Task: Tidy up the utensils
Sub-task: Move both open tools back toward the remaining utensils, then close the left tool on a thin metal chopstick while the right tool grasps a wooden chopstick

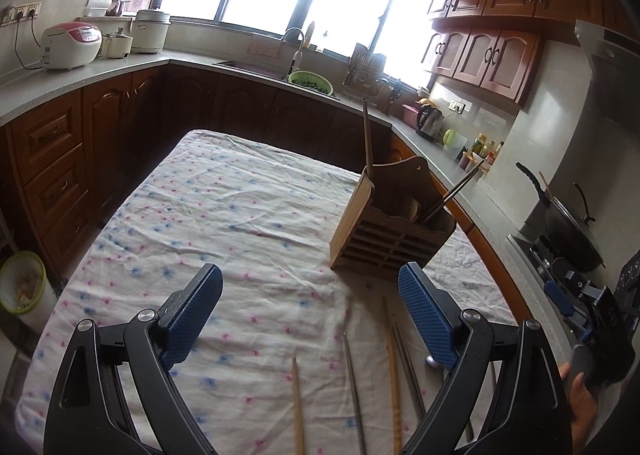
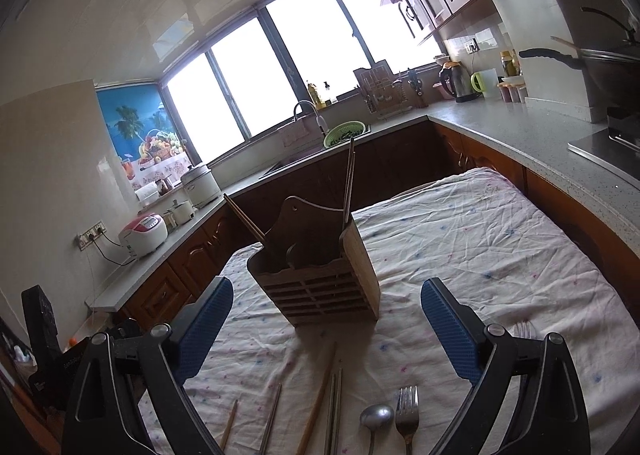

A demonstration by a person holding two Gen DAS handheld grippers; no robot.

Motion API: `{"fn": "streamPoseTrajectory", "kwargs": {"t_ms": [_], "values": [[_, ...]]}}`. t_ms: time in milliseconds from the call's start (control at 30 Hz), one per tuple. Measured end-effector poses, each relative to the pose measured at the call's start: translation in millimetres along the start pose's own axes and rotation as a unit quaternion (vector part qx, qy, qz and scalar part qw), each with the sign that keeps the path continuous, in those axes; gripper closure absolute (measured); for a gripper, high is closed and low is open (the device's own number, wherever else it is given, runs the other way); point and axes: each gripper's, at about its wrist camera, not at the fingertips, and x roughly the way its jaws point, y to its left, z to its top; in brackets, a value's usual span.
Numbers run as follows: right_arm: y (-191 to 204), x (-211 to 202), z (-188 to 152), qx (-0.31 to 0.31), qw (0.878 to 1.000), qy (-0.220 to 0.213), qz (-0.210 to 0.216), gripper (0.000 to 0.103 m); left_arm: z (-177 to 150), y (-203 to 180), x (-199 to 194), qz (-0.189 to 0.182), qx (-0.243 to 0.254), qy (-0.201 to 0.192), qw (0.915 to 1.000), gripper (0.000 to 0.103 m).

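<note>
A slatted wooden utensil holder point(image 1: 386, 231) point(image 2: 320, 275) stands on the cloth-covered table point(image 1: 224, 215) with chopsticks point(image 2: 349, 183) sticking out of it. On the cloth in front of it lie several loose chopsticks point(image 1: 392, 367) point(image 2: 320, 395), a metal spoon point(image 2: 376, 417) and a fork point(image 2: 407, 411). My left gripper point(image 1: 310, 295) hangs open above the cloth, left of the holder, with nothing between its blue pads. In its own view my right gripper point(image 2: 326, 309) is open and empty too, facing the holder over the utensils; it also shows at the right edge of the left wrist view, right gripper point(image 1: 560, 295).
Kitchen counters wrap around the table. A rice cooker point(image 1: 70, 45) and pots sit on the left counter, a sink with a green colander point(image 1: 310, 81) at the back, a kettle point(image 1: 428, 121) and a wok point(image 1: 568, 231) on the right. A bin point(image 1: 24, 287) stands on the floor at left.
</note>
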Motion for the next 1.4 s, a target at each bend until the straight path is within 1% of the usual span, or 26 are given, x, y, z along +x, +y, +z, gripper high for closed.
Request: {"fn": "streamPoseTrajectory", "kwargs": {"t_ms": [267,500,667,767,867,967,1033,1067,1133,1233,1267,1333,1400], "values": [[7.0,-4.7,-24.4,-0.015,1.0,0.016,0.001,0.007,-23.4,12.0,-0.2,0.014,-0.007,0.024,0.9996,0.011],[5.8,0.7,-37.6,-0.017,0.999,0.034,0.0,0.007,-33.5,8.3,5.7,0.015,-0.001,0.043,0.999,0.011],[3.2,5.7,-40.5,-0.018,0.999,0.044,0.0,0.007,-38.0,-1.0,14.9,0.015,0.014,0.06,0.998,0.011],[0.8,9.3,-41.6,-0.016,0.999,0.049,-0.002,0.007,-39.6,-7.6,24.6,0.017,0.027,0.077,0.9965,0.011],[-1.0,16.6,-43.3,-0.015,0.998,0.061,-0.005,0.01,-42.1,-13.4,35.3,0.018,0.04,0.093,0.9947,0.011],[-2.3,27.1,-46.2,-0.014,0.997,0.08,-0.008,0.019,-44.5,-18.3,45.5,0.019,0.049,0.107,0.9929,0.011],[-2.4,34.9,-48.9,-0.017,0.995,0.094,-0.013,0.029,-46.3,-21.5,52.5,0.021,0.055,0.116,0.9914,0.011],[-2.6,39.3,-50.1,-0.018,0.994,0.103,-0.013,0.032,-47.0,-23.1,55.8,0.021,0.059,0.12,0.9908,0.012],[-3.3,48.7,-53.8,-0.019,0.993,0.12,-0.014,0.043,-48.2,-26.7,62.9,0.021,0.067,0.129,0.9892,0.012],[-5.1,63.4,-59.0,-0.016,0.989,0.144,-0.01,0.052,-51.1,-31.7,75.6,0.024,0.078,0.145,0.9861,0.016],[-5.4,68.3,-60.8,-0.015,0.988,0.152,-0.009,0.053,-52.2,-32.7,79.8,0.024,0.08,0.151,0.985,0.018],[-5.4,78.1,-63.4,-0.014,0.986,0.167,-0.006,0.061,-54.2,-34.8,88.4,0.023,0.085,0.163,0.9827,0.022],[-5.8,87.3,-66.0,-0.011,0.984,0.179,-0.003,0.066,-55.7,-36.7,95.6,0.024,0.089,0.172,0.9807,0.027]]}}
